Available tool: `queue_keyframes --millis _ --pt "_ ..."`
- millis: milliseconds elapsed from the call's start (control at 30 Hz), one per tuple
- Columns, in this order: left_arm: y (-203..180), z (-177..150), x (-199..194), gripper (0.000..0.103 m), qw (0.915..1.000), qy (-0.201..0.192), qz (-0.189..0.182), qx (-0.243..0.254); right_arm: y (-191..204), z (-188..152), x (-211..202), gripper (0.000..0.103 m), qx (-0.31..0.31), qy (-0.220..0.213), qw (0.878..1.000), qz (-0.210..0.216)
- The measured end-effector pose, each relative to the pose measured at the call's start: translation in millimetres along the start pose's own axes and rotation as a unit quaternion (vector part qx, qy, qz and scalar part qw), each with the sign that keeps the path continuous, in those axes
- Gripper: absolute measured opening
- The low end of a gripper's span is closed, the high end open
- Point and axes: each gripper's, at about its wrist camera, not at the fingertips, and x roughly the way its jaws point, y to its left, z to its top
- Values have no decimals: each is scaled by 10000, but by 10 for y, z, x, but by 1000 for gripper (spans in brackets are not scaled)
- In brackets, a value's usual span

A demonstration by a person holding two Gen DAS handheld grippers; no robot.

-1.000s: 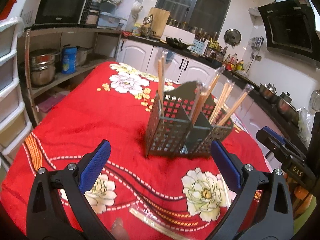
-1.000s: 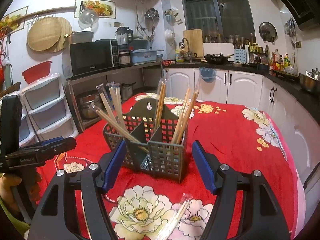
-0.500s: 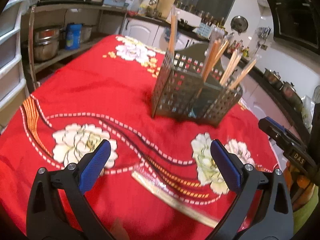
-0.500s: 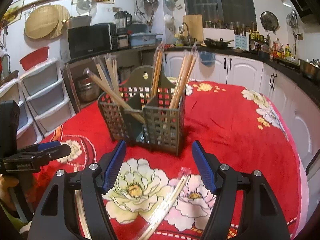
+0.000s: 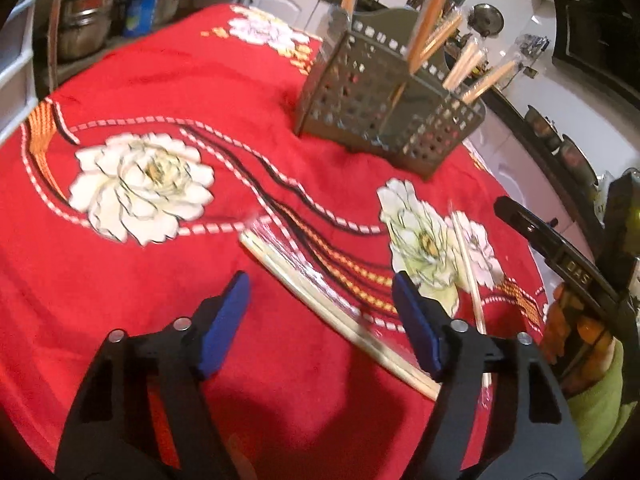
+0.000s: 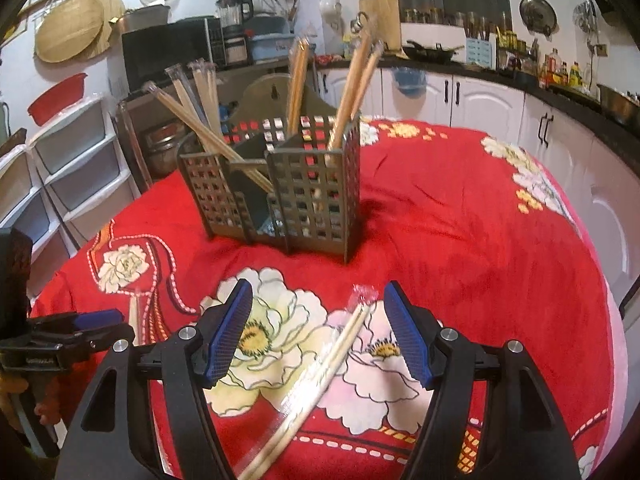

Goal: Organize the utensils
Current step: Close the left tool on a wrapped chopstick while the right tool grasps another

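A grey perforated utensil caddy [image 5: 384, 120] [image 6: 280, 188] stands on the red flowered tablecloth [image 5: 168, 80] with several wrapped chopstick pairs upright in its compartments. One wrapped chopstick pair [image 5: 320, 296] lies flat on the cloth, running diagonally between the blue pads of my left gripper [image 5: 320, 320]. Its jaws are closing and the pads are still apart from the pair. A second wrapped pair [image 6: 324, 364] [image 5: 468, 264] lies below my right gripper [image 6: 318, 336], which is open and not touching it.
Plastic drawers [image 6: 60, 168] and a shelf with pots [image 5: 80, 28] stand to the left of the table. White cabinets [image 6: 480, 96] under a dark counter run behind it and to its right. A hand in a green sleeve [image 5: 596, 392] holds the right gripper.
Both grippers have come down toward the cloth and tilted downward, so the loose chopstick pairs now lie between their jaws. The left jaws have narrowed. The right jaws keep the same width.
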Motion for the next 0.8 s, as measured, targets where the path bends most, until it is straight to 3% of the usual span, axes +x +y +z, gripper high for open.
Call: queue_keyframes --millis 433,667,800 --pt "-13 212 245 59 9997 72 231 -25 -206 -59 600 65 424 1130 9927 -36" --pt "-22 376 379 39 9983 37 576 27 -242 16 745 53 354 1193 9921 -185" --pt "-22 450 445 27 9971 14 754 109 -226 40 802 39 206 1177 9923 -317"
